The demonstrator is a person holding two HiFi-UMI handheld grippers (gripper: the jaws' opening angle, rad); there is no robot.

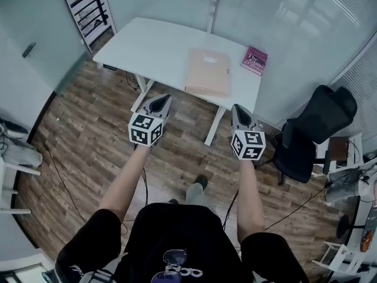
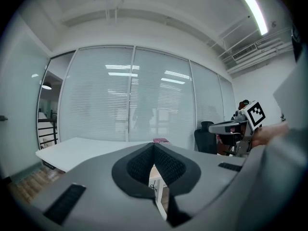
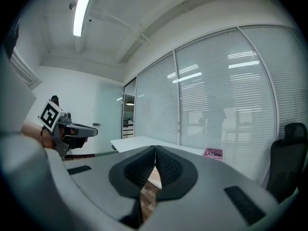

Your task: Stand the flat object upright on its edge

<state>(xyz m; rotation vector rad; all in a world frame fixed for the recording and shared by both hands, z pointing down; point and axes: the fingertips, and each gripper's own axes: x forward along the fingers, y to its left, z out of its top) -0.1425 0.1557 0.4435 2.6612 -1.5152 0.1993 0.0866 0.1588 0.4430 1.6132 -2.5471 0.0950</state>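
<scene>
A pink book (image 1: 255, 60) lies flat at the far right end of the white table (image 1: 153, 46), and a pale peach folder (image 1: 208, 72) lies flat beside it near the front edge. In the right gripper view the pink book (image 3: 213, 153) shows past the jaws; in the left gripper view the book (image 2: 161, 140) is a small strip on the table (image 2: 82, 148). My left gripper (image 1: 164, 99) and right gripper (image 1: 237, 109) hang in the air short of the table, both shut and empty. The left gripper (image 2: 154, 146) and right gripper (image 3: 155, 149) have their pads pressed together.
A black office chair (image 1: 312, 128) stands right of the table. Glass walls with blinds close the room behind the table. Cables run over the wooden floor (image 1: 88, 140). White shelving (image 1: 15, 152) stands at the left, more clutter at the right edge.
</scene>
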